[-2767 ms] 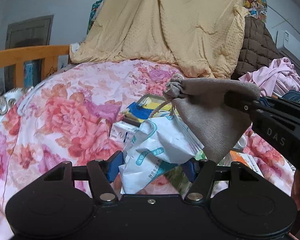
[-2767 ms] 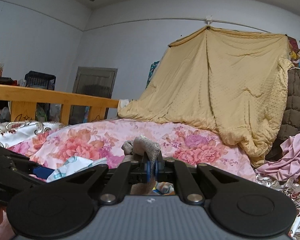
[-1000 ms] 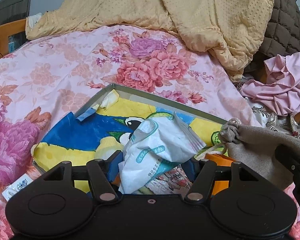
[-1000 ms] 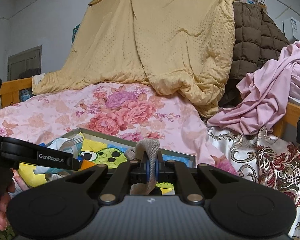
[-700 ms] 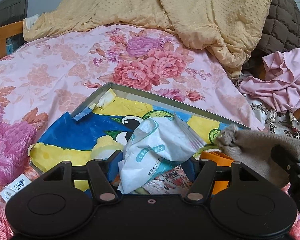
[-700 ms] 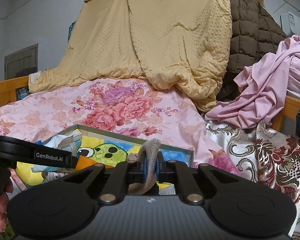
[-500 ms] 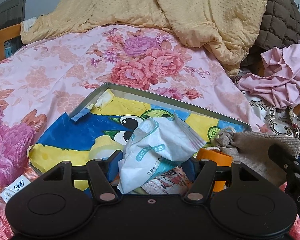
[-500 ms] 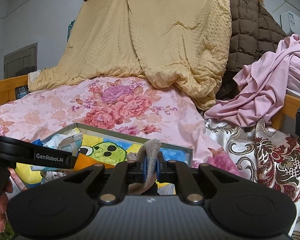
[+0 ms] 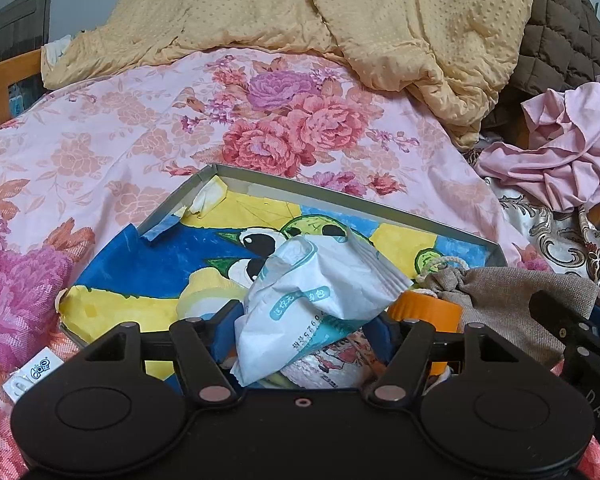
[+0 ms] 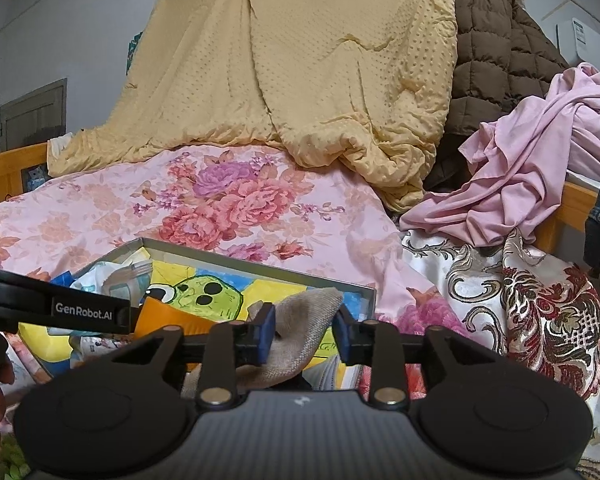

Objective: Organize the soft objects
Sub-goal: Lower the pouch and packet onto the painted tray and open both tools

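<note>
Clamping a crumpled white packet (image 9: pixel 319 300) over the shallow box (image 9: pixel 351 198) on the floral quilt (image 9: pixel 140 128), the left gripper (image 9: pixel 301 330) is closed on it. Right gripper (image 10: pixel 303 334) stands parted; the grey pouch (image 10: pixel 300 328) lies between its fingers, apparently resting in the box's right corner.

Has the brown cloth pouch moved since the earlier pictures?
Yes. The brown cloth pouch came down from the air to the tray's right corner, and the right claw has opened.

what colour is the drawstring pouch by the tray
Taupe grey-brown woven fabric drawstring pouch with a cream cord; clearest in the left wrist view.
</note>
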Available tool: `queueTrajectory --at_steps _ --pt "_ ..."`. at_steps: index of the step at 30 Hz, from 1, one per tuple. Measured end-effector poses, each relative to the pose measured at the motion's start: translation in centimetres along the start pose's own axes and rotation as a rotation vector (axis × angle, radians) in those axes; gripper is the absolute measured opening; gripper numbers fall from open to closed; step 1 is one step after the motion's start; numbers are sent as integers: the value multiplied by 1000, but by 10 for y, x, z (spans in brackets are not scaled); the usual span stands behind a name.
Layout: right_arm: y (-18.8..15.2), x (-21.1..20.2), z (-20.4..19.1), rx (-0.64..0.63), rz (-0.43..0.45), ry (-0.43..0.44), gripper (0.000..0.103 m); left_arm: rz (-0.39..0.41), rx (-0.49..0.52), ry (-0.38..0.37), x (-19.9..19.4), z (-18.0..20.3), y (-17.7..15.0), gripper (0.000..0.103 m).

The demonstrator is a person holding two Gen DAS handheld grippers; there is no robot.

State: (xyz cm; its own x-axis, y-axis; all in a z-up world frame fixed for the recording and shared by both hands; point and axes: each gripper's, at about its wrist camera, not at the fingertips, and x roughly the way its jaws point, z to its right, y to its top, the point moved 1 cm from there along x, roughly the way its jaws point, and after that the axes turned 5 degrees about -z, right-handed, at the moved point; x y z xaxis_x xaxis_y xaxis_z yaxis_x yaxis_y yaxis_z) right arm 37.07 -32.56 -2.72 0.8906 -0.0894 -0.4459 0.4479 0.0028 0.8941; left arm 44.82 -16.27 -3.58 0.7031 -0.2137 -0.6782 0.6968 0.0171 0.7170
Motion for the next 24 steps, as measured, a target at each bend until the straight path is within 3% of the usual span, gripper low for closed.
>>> queueTrajectory --at_steps 3,12,24 --pt "0 1 1 2 -5 -1 51 0 0 1 0 0 0 68" --pt "0 0 3 6 -4 2 65 -5 11 13 -3 -2 -5 74" --pt "-1 -4 2 1 2 6 74 2 13 45 -19 -6 -6 80"
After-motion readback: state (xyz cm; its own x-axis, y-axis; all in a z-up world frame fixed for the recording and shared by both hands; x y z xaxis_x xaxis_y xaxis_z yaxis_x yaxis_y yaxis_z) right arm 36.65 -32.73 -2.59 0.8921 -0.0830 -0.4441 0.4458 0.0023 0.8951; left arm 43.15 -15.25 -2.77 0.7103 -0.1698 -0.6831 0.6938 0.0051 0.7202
